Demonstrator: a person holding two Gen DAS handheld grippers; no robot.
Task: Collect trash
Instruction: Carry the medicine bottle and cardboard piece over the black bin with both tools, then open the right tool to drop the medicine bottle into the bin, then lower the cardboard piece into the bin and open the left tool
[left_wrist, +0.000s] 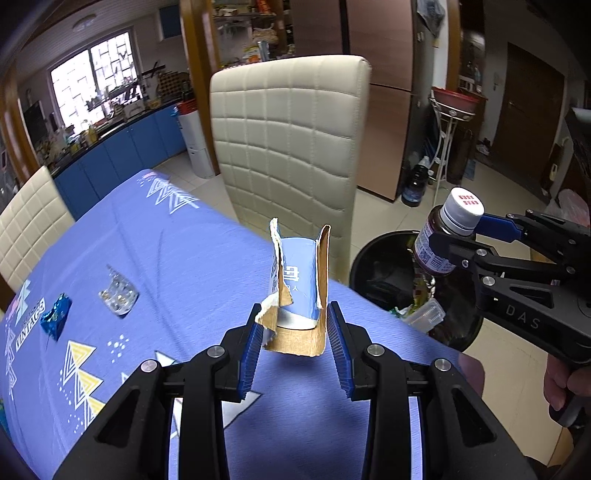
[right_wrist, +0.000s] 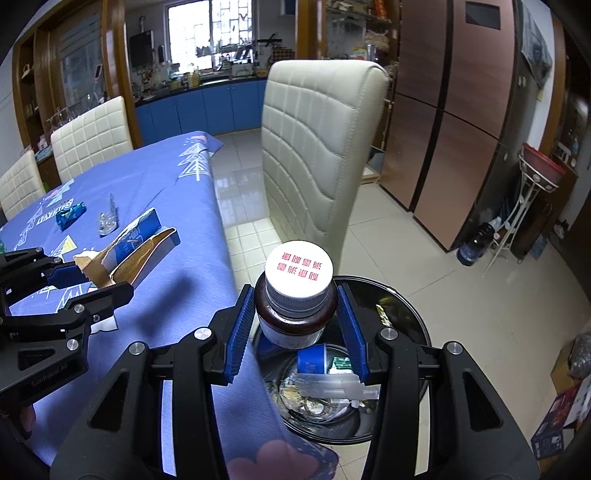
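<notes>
My left gripper (left_wrist: 295, 314) is shut on a torn blue and brown carton (left_wrist: 299, 280), held up above the blue tablecloth (left_wrist: 184, 240) near the table's right edge. My right gripper (right_wrist: 295, 302) is shut on a brown bottle (right_wrist: 295, 280) with a white cap, gripping it just below the cap. The bottle hangs over the open black trash bin (right_wrist: 417, 317), which stands on the floor beside the table and holds several pieces of rubbish. In the right wrist view the left gripper (right_wrist: 92, 282) and the carton (right_wrist: 136, 243) show at the left.
A blue foil wrapper (left_wrist: 55, 317) and a clear plastic piece (left_wrist: 118, 295) lie on the tablecloth. A cream quilted chair (right_wrist: 314, 155) stands close behind the bin. A dark jug (right_wrist: 474, 243) and a white metal stand (right_wrist: 517, 221) sit on the tiled floor by the copper cabinet doors.
</notes>
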